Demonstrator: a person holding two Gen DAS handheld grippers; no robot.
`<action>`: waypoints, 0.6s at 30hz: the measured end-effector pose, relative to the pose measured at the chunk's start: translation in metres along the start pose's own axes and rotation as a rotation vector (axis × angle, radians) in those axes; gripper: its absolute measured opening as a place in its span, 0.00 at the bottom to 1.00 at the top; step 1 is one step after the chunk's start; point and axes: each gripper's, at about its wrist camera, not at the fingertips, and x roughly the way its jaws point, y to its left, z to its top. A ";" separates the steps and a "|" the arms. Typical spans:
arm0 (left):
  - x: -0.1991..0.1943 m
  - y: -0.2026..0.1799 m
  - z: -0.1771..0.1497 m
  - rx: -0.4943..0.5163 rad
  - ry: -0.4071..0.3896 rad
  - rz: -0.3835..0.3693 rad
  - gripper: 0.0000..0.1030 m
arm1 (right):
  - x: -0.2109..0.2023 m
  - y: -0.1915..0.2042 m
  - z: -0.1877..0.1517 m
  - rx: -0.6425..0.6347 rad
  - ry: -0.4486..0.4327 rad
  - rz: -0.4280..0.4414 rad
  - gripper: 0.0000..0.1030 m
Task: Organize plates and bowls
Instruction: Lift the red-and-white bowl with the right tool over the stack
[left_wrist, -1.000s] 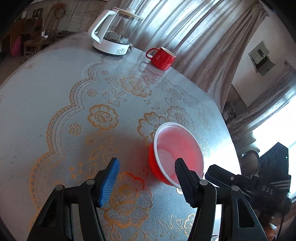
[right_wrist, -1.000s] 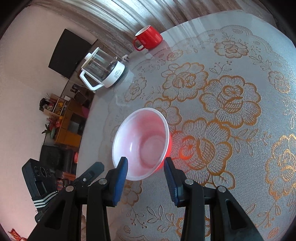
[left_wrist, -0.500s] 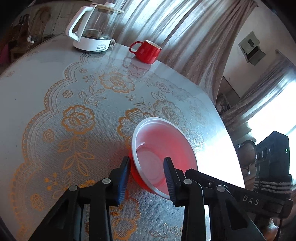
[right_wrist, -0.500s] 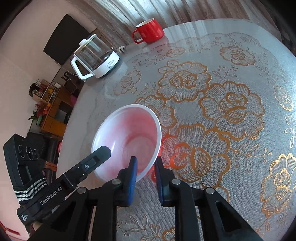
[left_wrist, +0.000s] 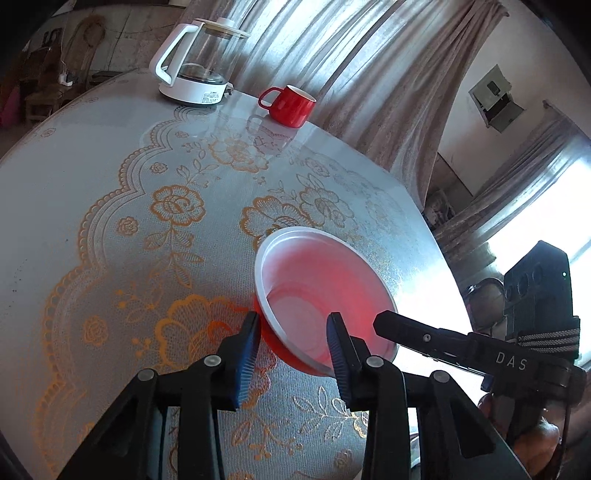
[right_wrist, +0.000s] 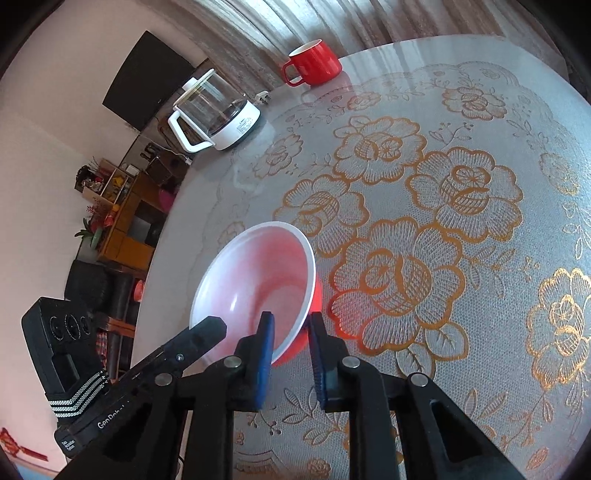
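Note:
A bowl (left_wrist: 321, 280), red outside and pale pink inside, sits tilted on the floral tablecloth. My left gripper (left_wrist: 293, 332) is shut on its near rim, one blue pad outside the red wall and the other inside. From the opposite side my right gripper (right_wrist: 291, 319) is shut on the rim of the same bowl (right_wrist: 258, 273), again with one pad in and one out. Each view also shows the other tool's black finger reaching the bowl: the right gripper's finger (left_wrist: 406, 328) and the left gripper's finger (right_wrist: 201, 332).
A glass kettle on a white base (left_wrist: 195, 70) and a red mug (left_wrist: 290, 105) stand at the table's far edge by the curtains. The round table (right_wrist: 480, 206) carries a gold-flowered lace cloth. Its edge runs close past the bowl (left_wrist: 436, 251).
Both grippers went from open around the bowl to shut on its rim. The bowl now sits more tilted, and both views have shifted a little.

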 end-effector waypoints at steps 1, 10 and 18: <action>-0.004 0.000 -0.002 -0.001 -0.003 -0.003 0.35 | -0.001 0.002 -0.003 -0.002 0.000 0.002 0.17; -0.044 -0.013 -0.025 0.029 -0.053 -0.027 0.35 | -0.026 0.016 -0.027 -0.025 -0.020 0.042 0.17; -0.073 -0.023 -0.044 0.058 -0.094 -0.018 0.37 | -0.049 0.026 -0.050 -0.046 -0.041 0.091 0.17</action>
